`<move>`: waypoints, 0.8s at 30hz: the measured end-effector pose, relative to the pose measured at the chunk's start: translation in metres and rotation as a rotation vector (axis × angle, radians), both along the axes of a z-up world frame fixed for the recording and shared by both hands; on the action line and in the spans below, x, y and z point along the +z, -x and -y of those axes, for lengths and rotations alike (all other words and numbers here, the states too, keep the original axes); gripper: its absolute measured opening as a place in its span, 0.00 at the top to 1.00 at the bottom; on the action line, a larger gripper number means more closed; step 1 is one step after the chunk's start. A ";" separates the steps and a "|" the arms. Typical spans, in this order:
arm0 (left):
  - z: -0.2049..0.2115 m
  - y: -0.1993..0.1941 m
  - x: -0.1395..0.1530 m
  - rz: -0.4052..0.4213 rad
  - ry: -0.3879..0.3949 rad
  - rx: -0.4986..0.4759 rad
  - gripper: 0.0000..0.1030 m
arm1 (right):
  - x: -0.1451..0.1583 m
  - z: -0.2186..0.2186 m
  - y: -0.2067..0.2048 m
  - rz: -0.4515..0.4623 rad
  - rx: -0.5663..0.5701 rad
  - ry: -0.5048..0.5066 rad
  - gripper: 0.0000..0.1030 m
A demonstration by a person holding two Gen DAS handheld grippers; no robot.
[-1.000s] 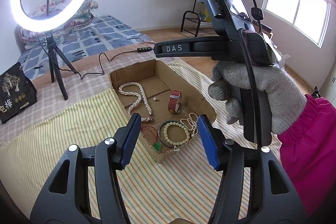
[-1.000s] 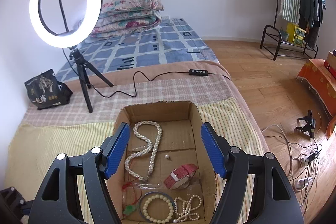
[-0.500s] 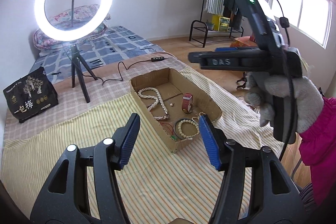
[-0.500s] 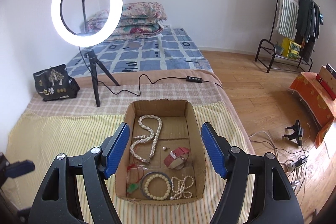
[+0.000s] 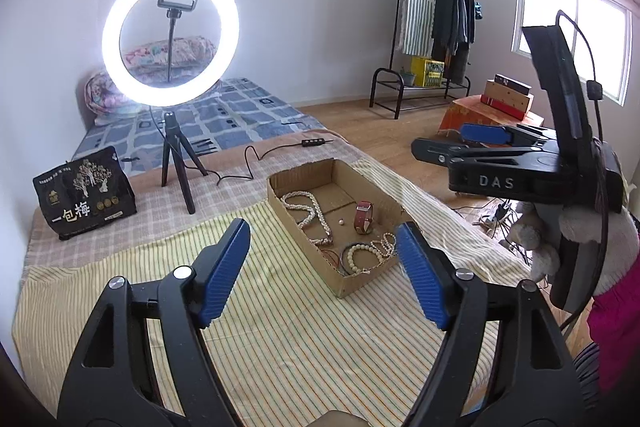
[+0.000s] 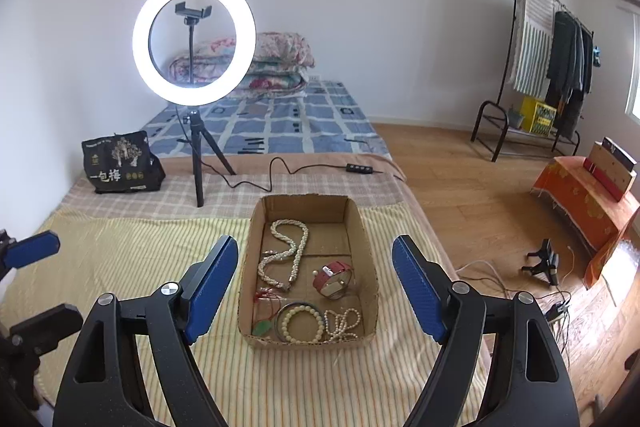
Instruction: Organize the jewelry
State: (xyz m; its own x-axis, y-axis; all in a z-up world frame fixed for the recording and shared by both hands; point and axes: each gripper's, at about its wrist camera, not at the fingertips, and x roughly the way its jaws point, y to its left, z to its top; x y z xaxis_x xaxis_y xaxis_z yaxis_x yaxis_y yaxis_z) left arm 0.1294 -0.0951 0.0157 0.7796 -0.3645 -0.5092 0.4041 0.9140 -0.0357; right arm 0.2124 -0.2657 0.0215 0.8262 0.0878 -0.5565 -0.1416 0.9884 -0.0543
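Left to right: left gripper (image 5: 322, 275), jaws just widened and empty; cardboard box (image 6: 370, 267) on the striped cloth (image 6: 120, 259), holding twisted pearl necklace (image 6: 286, 251), red-strap watch (image 6: 332, 277), bead bracelets (image 6: 302, 323) and red-cord pendant (image 6: 264, 323); right gripper (image 6: 314, 287), likewise widened, empty. Likely hazard: crowded strands at the near wall (touching, perhaps tangled) could lift together; cardboard may slide.

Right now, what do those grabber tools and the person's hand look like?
Each gripper, left and right, has black plastic arms with silver screws and ribbed blue pads. The right one's side reads "DAS" and carries a black cable. The right hand wears a grey knit glove and a magenta sleeve.
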 end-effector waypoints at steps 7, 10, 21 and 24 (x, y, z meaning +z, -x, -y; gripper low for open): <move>-0.003 0.013 -0.001 0.026 -0.021 0.023 0.04 | -0.001 0.010 0.023 0.036 -0.025 -0.017 0.21; -0.005 0.014 -0.001 0.025 -0.028 0.034 0.03 | -0.005 0.011 0.029 0.046 -0.030 -0.024 0.20; -0.008 0.016 -0.003 0.037 -0.055 0.092 0.00 | -0.014 0.003 0.033 0.068 -0.026 -0.017 0.20; -0.008 0.016 -0.003 0.035 -0.055 0.100 0.00 | -0.016 0.005 0.034 0.068 -0.030 -0.017 0.20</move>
